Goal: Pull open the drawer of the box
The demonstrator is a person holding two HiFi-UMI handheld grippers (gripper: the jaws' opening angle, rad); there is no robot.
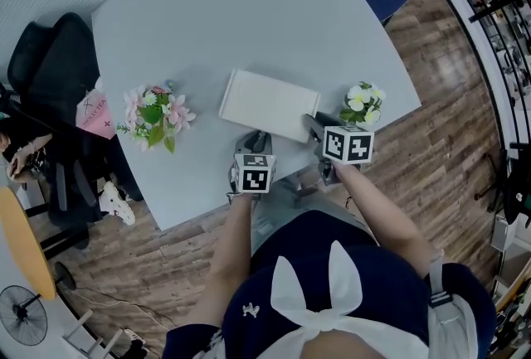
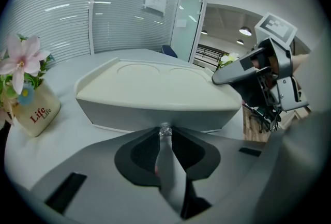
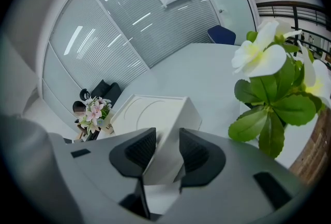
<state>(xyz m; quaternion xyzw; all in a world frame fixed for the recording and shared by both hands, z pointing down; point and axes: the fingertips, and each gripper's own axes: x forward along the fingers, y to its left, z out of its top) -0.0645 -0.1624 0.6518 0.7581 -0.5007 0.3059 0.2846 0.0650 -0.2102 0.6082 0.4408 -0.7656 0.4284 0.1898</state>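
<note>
The white rectangular plastic box sits mid-edge on the grey table, its drawer closed. The left gripper pinches the small clear drawer knob; the right gripper clamps the box's corner.

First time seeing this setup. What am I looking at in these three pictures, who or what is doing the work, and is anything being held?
No robot here: a person holds a two-jaw tool in each hand. The head view looks down from the person's head; the other two views look along each tool's jaws. On the grey table stand a white box, pink flowers and a white-flowered plant. The left hand-held gripper pinches the small clear knob on the box's front. The right hand-held gripper grips the box's corner near that plant.
</note>
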